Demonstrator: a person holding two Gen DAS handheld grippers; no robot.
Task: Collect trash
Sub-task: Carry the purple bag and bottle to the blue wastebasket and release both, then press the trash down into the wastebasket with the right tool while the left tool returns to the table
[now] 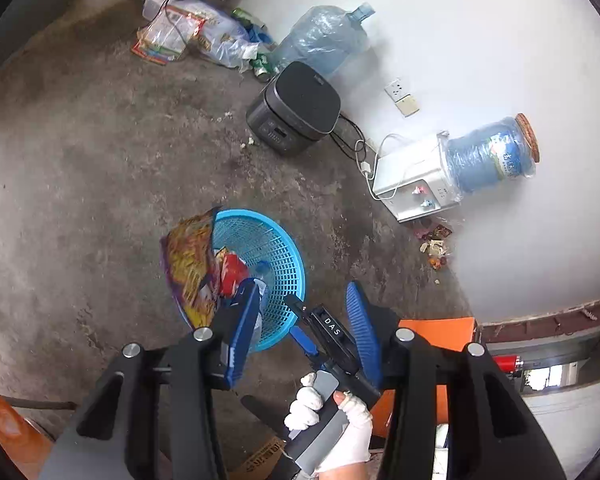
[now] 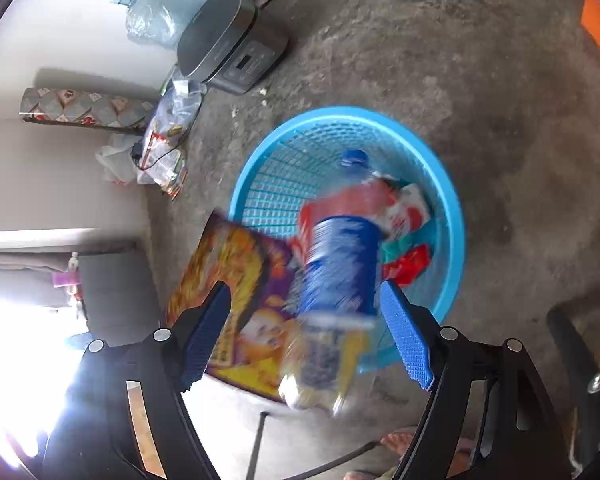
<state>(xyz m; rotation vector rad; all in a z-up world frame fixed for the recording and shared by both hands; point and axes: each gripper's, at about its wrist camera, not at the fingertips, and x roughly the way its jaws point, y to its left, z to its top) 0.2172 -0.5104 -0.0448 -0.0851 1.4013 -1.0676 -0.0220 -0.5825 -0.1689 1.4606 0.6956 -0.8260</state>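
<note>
Right gripper (image 2: 306, 330) hangs spread, its pads off the blurred blue-labelled bottle (image 2: 340, 276) between them, above the blue basket's near rim (image 2: 456, 240). Left gripper (image 1: 300, 332) is spread, empty.

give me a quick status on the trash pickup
Both grippers open, left gripper empty. Plastic bottle blurred between right gripper jaws, pads clear, over blue basket. Purple snack bag leaning on basket rim.
</note>
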